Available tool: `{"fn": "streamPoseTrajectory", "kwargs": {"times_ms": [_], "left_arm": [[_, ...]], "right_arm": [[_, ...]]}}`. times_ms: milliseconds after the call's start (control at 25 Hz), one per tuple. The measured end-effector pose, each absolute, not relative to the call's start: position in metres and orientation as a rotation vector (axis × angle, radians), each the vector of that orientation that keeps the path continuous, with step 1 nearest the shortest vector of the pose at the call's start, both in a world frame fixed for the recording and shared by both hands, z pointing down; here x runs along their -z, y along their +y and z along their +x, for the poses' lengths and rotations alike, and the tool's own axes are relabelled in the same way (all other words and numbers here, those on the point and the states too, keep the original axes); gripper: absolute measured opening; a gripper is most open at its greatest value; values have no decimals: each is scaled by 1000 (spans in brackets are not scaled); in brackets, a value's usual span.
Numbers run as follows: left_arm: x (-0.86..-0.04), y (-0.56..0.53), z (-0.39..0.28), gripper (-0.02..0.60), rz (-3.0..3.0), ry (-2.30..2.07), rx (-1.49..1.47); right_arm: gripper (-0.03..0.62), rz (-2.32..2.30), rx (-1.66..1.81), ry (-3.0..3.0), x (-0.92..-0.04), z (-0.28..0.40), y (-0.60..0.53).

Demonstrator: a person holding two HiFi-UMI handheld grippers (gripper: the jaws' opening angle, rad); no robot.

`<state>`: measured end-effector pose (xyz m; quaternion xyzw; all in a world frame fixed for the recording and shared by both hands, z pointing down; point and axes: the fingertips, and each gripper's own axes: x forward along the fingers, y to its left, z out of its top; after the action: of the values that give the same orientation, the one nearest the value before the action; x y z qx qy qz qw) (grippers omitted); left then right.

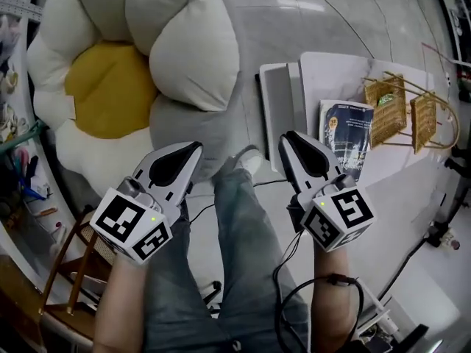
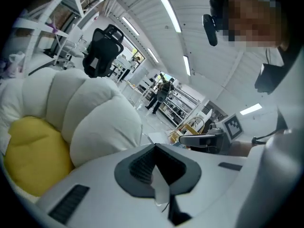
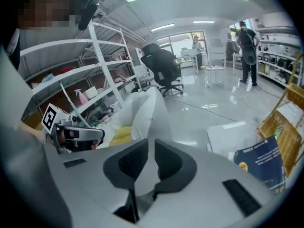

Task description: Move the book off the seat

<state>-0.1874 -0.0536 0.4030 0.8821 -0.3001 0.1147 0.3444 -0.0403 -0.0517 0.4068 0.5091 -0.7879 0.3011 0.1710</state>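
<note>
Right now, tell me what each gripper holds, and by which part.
Nothing. The left gripper is shut on nothing; the right gripper has a slim gap between its jaws, also empty. The book lies untouched.

White left tongs point(image 1: 196, 148) and right tongs point(image 1: 286, 137), black pads point(image 3: 130, 163), marker cubes point(image 1: 136, 226), black cables point(image 1: 277, 274), seemingly grey jeans point(image 1: 221, 271).

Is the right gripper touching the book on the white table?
Apart. The right gripper view shows the right gripper with nothing between its jaws; the book lies well off to the right, clear of the tips.
</note>
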Motion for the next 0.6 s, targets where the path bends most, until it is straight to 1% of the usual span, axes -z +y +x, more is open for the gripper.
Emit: {"fn": "streamPoseTrajectory", "kwargs": {"times_ms": [280,600], "left_arm": [[-342,-61,-266,4,2287,-982,-210],[-245,-54,-323,5,2271,-1211,-152]], "right_arm": [[35,1311,-767,-2372,-356,-127,-68],[35,1209,-675,-2568,-255,-197,-86]]}}
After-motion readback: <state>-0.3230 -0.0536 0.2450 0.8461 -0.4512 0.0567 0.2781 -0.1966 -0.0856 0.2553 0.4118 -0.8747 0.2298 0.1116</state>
